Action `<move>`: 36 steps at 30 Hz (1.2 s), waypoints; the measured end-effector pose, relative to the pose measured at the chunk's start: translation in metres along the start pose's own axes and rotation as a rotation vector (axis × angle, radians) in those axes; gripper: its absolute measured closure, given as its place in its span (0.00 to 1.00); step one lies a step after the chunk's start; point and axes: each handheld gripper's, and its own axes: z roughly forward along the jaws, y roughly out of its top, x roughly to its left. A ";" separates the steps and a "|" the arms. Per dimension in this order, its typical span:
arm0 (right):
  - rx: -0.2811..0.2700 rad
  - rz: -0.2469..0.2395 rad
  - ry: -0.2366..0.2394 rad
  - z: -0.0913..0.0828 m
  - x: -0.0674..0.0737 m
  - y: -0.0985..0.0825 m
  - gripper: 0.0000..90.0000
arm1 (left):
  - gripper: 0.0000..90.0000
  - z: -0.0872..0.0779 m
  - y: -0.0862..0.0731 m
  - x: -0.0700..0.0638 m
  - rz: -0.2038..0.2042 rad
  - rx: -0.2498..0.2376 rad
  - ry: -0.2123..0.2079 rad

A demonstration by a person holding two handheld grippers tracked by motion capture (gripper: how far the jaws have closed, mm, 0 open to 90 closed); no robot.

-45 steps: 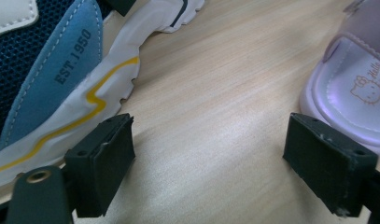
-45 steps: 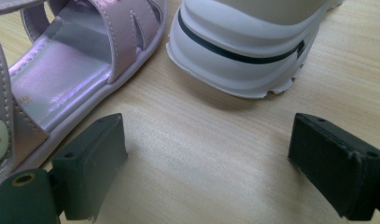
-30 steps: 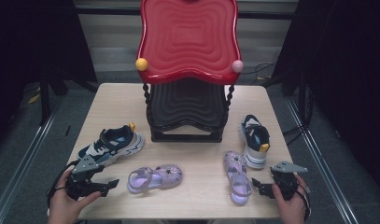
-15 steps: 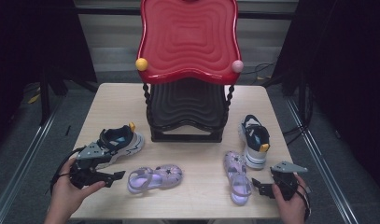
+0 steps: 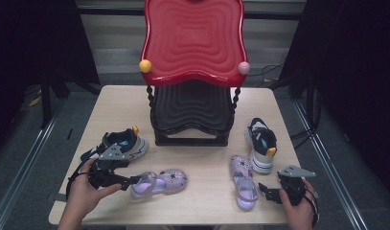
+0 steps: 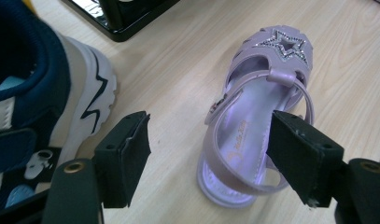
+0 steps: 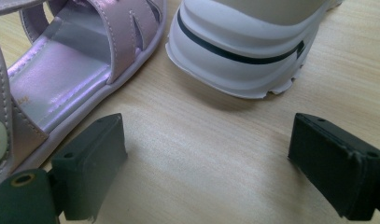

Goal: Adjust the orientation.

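Your left gripper (image 5: pixel 130 180) is narrowing its part-open jaws around the heel end of the lilac sandal (image 6: pixel 253 135) lying on its sole at the near-left of the table (image 5: pixel 111 110), with nothing pinched yet, so keep squaring the pads on the heel strap before you squeeze. Crowding you on the far side is the navy-and-white sneaker (image 5: pixel 118 146), touching distance from one jaw; your right gripper (image 5: pixel 271 192) is idling wide open and empty beside the second sandal (image 5: pixel 244 181).
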 end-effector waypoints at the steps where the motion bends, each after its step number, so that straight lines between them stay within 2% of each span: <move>1: 0.000 -0.001 0.000 0.000 0.000 0.000 0.12 | 0.35 0.001 0.001 0.000 0.005 0.004 -0.005; 10: 0.000 0.000 0.000 0.000 0.000 0.000 0.12 | 0.40 0.015 0.007 -0.001 0.018 0.032 -0.030; 19: -0.001 -0.001 0.000 0.000 0.000 0.000 0.12 | 0.45 0.020 0.010 -0.002 0.039 0.064 -0.053; 25: -0.001 -0.001 0.000 0.000 0.000 0.000 0.12 | 0.47 0.025 0.010 -0.005 0.050 0.051 -0.052; 29: -0.001 -0.001 0.000 0.000 0.000 0.000 0.12 | 0.49 0.028 0.012 -0.006 0.073 0.051 -0.066; 36: 0.000 0.000 0.000 0.000 0.000 0.000 0.12 | 0.53 0.034 0.012 -0.008 0.084 0.048 -0.085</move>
